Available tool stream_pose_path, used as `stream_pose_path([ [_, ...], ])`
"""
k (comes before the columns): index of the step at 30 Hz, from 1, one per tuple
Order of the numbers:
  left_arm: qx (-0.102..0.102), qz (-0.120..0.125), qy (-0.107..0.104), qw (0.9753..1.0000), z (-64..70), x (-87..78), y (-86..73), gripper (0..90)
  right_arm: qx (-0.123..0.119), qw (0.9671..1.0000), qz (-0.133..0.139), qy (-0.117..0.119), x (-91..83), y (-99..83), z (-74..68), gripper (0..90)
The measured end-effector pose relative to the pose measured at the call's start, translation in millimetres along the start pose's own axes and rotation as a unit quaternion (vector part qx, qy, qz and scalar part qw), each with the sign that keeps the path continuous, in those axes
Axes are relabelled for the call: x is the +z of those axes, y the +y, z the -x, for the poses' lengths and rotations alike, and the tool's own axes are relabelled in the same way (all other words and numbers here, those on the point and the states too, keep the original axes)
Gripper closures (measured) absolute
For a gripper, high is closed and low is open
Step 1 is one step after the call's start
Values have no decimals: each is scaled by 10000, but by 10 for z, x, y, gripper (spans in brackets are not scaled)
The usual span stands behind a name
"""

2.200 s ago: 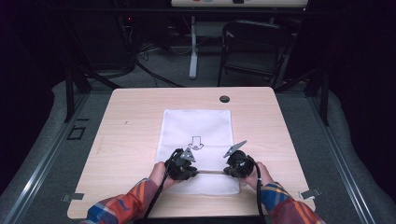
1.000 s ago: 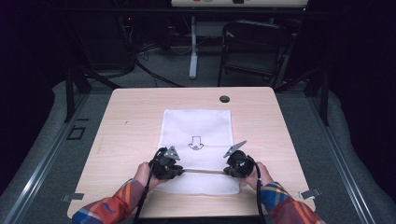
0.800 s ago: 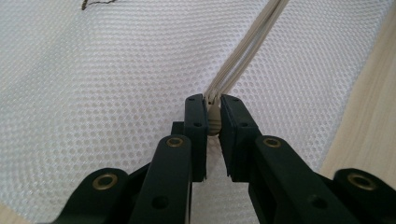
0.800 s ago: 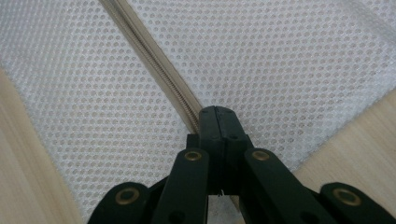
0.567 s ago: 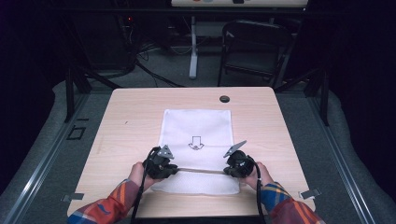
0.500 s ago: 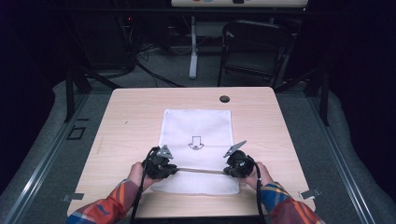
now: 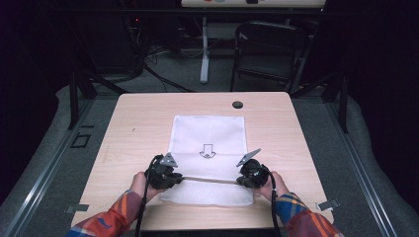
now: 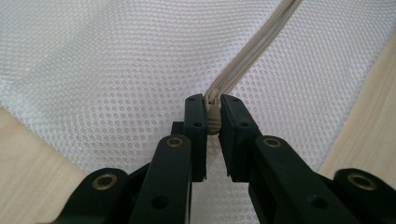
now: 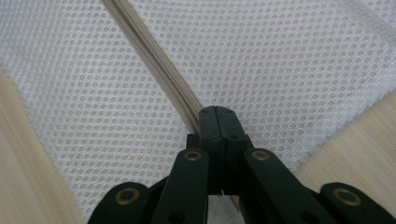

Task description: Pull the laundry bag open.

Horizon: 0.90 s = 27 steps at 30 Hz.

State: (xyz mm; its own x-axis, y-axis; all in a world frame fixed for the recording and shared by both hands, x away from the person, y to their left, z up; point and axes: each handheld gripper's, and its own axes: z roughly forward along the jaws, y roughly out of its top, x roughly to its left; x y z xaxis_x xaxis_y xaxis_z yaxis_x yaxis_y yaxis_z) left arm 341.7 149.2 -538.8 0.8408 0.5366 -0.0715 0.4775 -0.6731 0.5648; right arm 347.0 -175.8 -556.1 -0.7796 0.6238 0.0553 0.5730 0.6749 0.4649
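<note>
Mesh bag (image 7: pixel 207 133), lower centre: left gripper (image 8: pixel 212 119) clamps zipper pull (image 8: pixel 213 120), right gripper (image 9: pixel 218 123) pinches zipper tape (image 9: pixel 154 60); zipping step, steady sideways pull likely next.

No readable words or numbers appeared anywhere. The white mesh bag (image 7: pixel 208 153) carried only one sign, a printed outlined arrow (image 7: pixel 207 150) pointing down.

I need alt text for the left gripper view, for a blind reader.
The left gripper is shut on a beige zipper pull of a white mesh laundry bag. The beige zipper runs away to the upper right, over a light wooden table.
</note>
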Motion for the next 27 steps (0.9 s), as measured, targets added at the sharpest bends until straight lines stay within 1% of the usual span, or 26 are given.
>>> stream_pose_path([
  [3, -8, 8, 20, 10000, -21, -22, -19, 813, 23, 10000, 30, -9, 3, -3, -1, 900],
  [5, -64, 27, 20, 10000, -20, -28, -30, 813, 20, 10000, 27, -8, 3, -2, -1, 900],
  [8, -60, 9, 35, 10000, -31, -40, -45, 813, 22, 10000, 28, -8, 3, -2, -2, 900],
  [13, -124, 11, 70, 9999, -54, -75, -76, 812, 1, 10000, -2, -2, 0, 0, 0, 900],
  [14, -135, 24, 61, 9999, -55, -79, -81, 812, 27, 10000, 30, -11, 3, -3, -3, 900],
  [15, -105, 1, 81, 9999, -56, -83, -82, 812, 27, 10000, 29, -9, 3, -3, -2, 900],
  [21, -171, -9, 119, 9998, -75, -104, -116, 812, 3, 10000, -2, -1, 0, 0, 0, 900],
  [22, -181, -8, 95, 9998, -81, -112, -124, 812, 0, 10000, -4, -5, 0, 0, 0, 900],
  [27, -183, -11, 155, 9997, -88, -130, -145, 812, 2, 10000, -2, -5, 0, 1, -1, 900],
])
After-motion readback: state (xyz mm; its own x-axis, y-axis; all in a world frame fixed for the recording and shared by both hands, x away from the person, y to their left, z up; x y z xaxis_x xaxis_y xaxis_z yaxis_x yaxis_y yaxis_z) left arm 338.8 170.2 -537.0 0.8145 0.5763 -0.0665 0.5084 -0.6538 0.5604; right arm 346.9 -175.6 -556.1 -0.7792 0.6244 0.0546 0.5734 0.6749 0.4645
